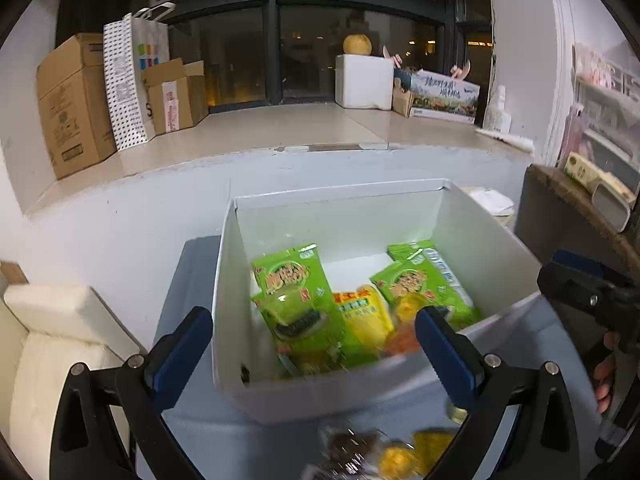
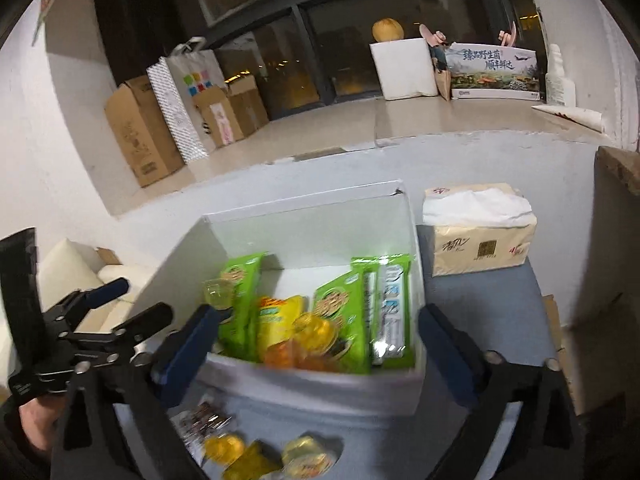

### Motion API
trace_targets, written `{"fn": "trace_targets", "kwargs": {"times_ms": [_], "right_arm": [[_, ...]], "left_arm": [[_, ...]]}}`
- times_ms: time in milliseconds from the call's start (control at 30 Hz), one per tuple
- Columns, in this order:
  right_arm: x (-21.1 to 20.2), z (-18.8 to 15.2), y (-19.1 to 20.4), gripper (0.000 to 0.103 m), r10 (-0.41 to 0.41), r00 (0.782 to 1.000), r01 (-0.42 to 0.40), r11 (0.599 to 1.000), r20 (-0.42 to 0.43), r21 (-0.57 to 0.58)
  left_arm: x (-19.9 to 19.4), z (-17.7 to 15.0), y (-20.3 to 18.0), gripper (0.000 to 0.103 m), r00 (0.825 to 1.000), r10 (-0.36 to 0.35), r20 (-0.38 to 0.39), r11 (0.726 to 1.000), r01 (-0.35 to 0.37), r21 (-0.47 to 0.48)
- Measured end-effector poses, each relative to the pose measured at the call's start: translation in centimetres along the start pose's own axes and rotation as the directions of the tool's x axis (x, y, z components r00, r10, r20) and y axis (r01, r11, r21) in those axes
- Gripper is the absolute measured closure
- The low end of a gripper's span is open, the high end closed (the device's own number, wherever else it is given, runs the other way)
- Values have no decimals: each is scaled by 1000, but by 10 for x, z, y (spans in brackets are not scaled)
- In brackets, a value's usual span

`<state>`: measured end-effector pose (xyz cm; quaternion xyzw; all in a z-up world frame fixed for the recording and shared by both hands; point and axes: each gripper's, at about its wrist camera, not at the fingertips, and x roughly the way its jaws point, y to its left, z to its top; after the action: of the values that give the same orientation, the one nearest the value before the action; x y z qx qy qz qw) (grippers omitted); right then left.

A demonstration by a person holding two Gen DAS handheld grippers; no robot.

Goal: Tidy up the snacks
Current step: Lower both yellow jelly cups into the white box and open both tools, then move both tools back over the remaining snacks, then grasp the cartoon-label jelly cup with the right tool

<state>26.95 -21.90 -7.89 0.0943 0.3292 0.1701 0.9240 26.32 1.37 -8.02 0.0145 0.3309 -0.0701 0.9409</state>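
Standing wide apart with nothing between them, the blue-padded jaws of the left gripper (image 1: 314,338) straddle the near left corner of a white box (image 1: 496,264) low in the left wrist frame. The right gripper (image 2: 320,340) is equally spread and empty, its pads framing the same box (image 2: 418,240) from the near side. The box is smooth, matte and rectangular, standing on a blue-grey worktop (image 1: 192,272). Inside lean glossy green packets (image 1: 298,300), a yellow pouch (image 1: 366,314) and translucent orange jelly cups (image 2: 312,332); the right view also shows a white-and-green wrapper (image 2: 394,316) against the right wall. Loose, blurred snacks (image 2: 248,444) lie on the worktop at the lower edge, crinkly dark wrappers and round yellow cups.

Only the right wrist view shows the soft tan tissue pack (image 2: 480,232) at mid-right beside the box, and the left gripper's black linkage at lower left. Only the left view catches the right gripper's body, with fingers (image 1: 604,376) on it, at the right edge. Cardboard cartons (image 1: 74,104) and a foam block (image 1: 364,82) sit on the window ledge at the top of both.
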Motion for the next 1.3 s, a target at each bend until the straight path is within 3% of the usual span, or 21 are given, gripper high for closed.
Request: {"fn": "trace_targets", "kwargs": {"times_ms": [200, 467, 667, 867, 1067, 1133, 1300], "right_arm": [[-41, -31, 17, 0, 14, 1000, -13, 999, 26, -35], [-69, -101, 31, 0, 9, 999, -13, 996, -45, -91], [-57, -127, 27, 0, -21, 996, 15, 997, -86, -70], [-22, -125, 14, 0, -41, 994, 44, 999, -105, 30], [18, -120, 21, 1, -128, 984, 133, 991, -124, 32], [30, -117, 22, 9, -154, 979, 160, 987, -133, 32], [57, -119, 20, 52, -172, 961, 185, 982, -218, 42]], "left_arm": [[-44, -37, -17, 0, 999, -43, 22, 999, 43, 6], [-89, -106, -30, 0, 993, -117, -23, 993, 116, -38], [-109, -133, -26, 0, 995, -96, -14, 994, 95, -52], [-117, -141, -17, 0, 996, -89, -11, 994, 88, -68], [-115, -146, -12, 0, 995, -95, -17, 993, 94, -76], [-115, -148, -11, 0, 996, -93, -17, 993, 92, -72], [-110, -151, -8, 0, 995, -89, -32, 993, 86, -80]]}}
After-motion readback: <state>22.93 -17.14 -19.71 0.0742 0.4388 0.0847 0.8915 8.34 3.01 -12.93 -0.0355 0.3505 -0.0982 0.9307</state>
